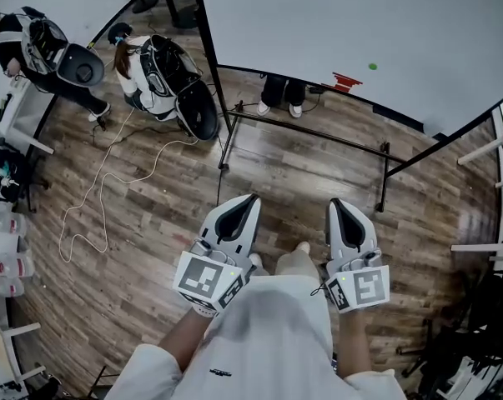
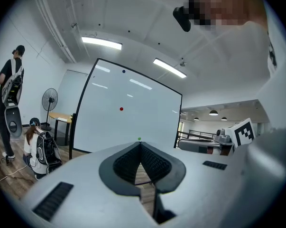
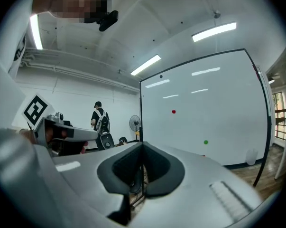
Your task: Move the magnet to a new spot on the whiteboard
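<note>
My left gripper (image 2: pixel 140 144) has its jaws pressed together at the tips, and nothing is between them. My right gripper (image 3: pixel 142 145) is the same: the jaws are together and hold nothing. The two grippers are side by side in front of me, and both point about level toward the whiteboard (image 1: pixel 418 48). The board stands ahead of my fingertips and well apart from them, on a black frame over the wooden floor (image 1: pixel 301 173).

On the board are three small magnets. The red magnet (image 2: pixel 121 109) is ahead of my fingertips and higher than them, a little left of my left tips. The green magnet (image 2: pixel 139 138) is lower, and in the left gripper view it shows just over the closed left tips. In the right gripper view both lie to the right of my tips. A dark magnet (image 2: pixel 124 71) sits higher, near the top edge. My fingers touch none of them.

Far to the left of my left fingers a crouching person (image 1: pixel 151 77) wears a backpack, and a standing person (image 1: pixel 26 44) is beyond. A white cable (image 1: pixel 101 198) lies on the floor there.
</note>
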`<state>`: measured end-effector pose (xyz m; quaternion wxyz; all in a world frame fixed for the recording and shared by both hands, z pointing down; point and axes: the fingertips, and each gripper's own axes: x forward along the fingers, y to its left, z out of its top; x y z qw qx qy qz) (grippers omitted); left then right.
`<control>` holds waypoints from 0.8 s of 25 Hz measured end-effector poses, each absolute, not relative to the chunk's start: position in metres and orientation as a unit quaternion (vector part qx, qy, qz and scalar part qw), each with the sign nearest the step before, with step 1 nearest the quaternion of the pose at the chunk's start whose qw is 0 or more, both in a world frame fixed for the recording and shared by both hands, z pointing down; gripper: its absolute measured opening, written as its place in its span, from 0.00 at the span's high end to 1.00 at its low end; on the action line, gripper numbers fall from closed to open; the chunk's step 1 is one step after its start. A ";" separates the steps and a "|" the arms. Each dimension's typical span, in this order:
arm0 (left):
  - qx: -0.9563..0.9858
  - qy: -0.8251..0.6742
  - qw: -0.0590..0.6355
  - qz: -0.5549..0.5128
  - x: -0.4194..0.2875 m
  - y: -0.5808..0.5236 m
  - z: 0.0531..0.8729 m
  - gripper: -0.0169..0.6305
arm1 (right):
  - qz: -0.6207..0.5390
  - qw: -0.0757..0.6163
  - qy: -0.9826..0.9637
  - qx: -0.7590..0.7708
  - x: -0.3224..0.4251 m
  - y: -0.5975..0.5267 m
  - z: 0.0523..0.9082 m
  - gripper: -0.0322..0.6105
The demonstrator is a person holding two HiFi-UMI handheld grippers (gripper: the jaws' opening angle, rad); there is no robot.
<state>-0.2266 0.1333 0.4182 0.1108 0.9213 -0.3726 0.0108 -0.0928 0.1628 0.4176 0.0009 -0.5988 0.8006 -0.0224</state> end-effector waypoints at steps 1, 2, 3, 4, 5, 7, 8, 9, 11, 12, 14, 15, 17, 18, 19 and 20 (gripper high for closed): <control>0.921 -0.372 0.113 0.011 -0.227 0.129 0.418 0.96 | -0.018 -0.004 0.800 -0.599 -0.094 0.159 0.416 0.93; 0.921 -0.372 0.114 0.011 -0.226 0.123 0.418 0.96 | -0.014 -0.007 0.800 -0.600 -0.094 0.153 0.415 0.93; 0.921 -0.371 0.115 0.011 -0.225 0.117 0.418 0.96 | -0.011 -0.008 0.798 -0.602 -0.092 0.146 0.413 0.93; 0.922 -0.370 0.115 0.011 -0.222 0.109 0.417 0.96 | -0.009 -0.008 0.796 -0.605 -0.088 0.138 0.412 0.93; 0.923 -0.368 0.114 0.012 -0.217 0.101 0.416 0.96 | -0.007 -0.008 0.794 -0.608 -0.084 0.128 0.411 0.93; 0.924 -0.364 0.113 0.013 -0.207 0.083 0.415 0.96 | -0.005 -0.007 0.791 -0.611 -0.074 0.108 0.411 0.93; 0.925 -0.364 0.111 0.014 -0.203 0.073 0.415 0.96 | -0.004 -0.004 0.792 -0.611 -0.070 0.096 0.411 0.93; 0.925 -0.365 0.109 0.014 -0.198 0.062 0.415 0.96 | -0.004 -0.001 0.792 -0.610 -0.066 0.084 0.411 0.93; 0.924 -0.369 0.103 0.014 -0.186 0.038 0.412 0.96 | -0.002 0.007 0.796 -0.605 -0.056 0.059 0.408 0.93; 0.923 -0.372 0.102 0.013 -0.179 0.025 0.411 0.96 | 0.000 0.011 0.798 -0.603 -0.049 0.045 0.407 0.93; 0.920 -0.379 0.101 0.011 -0.163 -0.002 0.407 0.96 | -0.002 0.013 0.803 -0.596 -0.035 0.017 0.406 0.93; 0.918 -0.383 0.100 0.010 -0.154 -0.016 0.404 0.96 | -0.004 0.012 0.806 -0.592 -0.027 0.002 0.404 0.93; 0.915 -0.392 0.097 0.009 -0.137 -0.042 0.396 0.96 | -0.006 0.011 0.813 -0.582 -0.012 -0.028 0.399 0.93; 0.914 -0.395 0.095 0.008 -0.128 -0.055 0.392 0.96 | -0.006 0.011 0.818 -0.576 -0.003 -0.043 0.396 0.94; 0.912 -0.399 0.093 0.007 -0.118 -0.068 0.388 0.96 | -0.005 0.012 0.822 -0.569 0.005 -0.056 0.392 0.93; 0.910 -0.404 0.091 0.005 -0.109 -0.081 0.385 0.96 | -0.002 0.013 0.826 -0.563 0.013 -0.070 0.389 0.93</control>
